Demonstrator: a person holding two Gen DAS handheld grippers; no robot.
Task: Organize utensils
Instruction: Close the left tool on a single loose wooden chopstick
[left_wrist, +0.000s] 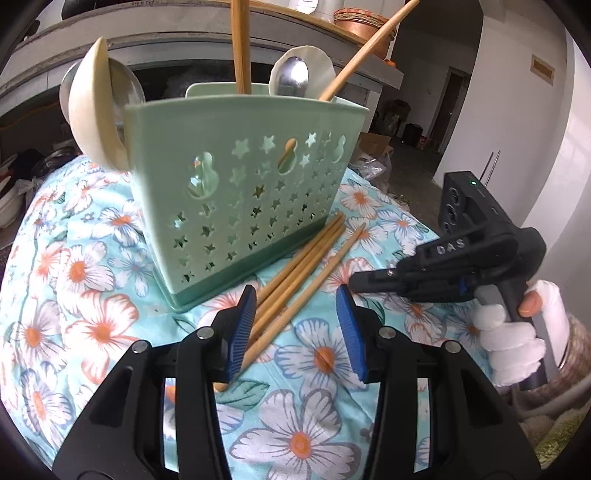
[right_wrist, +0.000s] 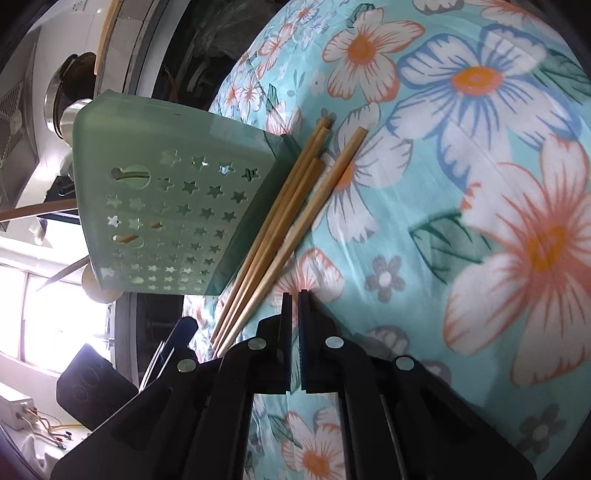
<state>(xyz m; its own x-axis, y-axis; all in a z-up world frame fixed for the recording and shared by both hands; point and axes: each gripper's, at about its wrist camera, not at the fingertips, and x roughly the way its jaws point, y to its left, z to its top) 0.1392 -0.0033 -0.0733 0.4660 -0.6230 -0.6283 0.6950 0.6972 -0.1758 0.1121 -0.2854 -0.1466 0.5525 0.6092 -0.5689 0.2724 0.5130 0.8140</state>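
Left gripper (left_wrist: 295, 325): we see its jaws standing apart, low centre of the left wrist view, holding nothing.
Right gripper (right_wrist: 294, 295): we see it closed and empty, bottom centre of its view.
Chopsticks (left_wrist: 295, 266): four lie loose on the floral cloth (left_wrist: 92, 277), mid-frame, just right of the holder; one end reaches beside the left pad.
Green holder (left_wrist: 240, 192): upright, upper centre, with spoons (left_wrist: 291, 77) and two chopsticks inside.

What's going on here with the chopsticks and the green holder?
A person with a gripper in each hand is sorting utensils into a green holder on a floral cloth. Spoons and some chopsticks already stand inside. Four chopsticks lie beside it. The left gripper is open above them; the right gripper is shut, empty.
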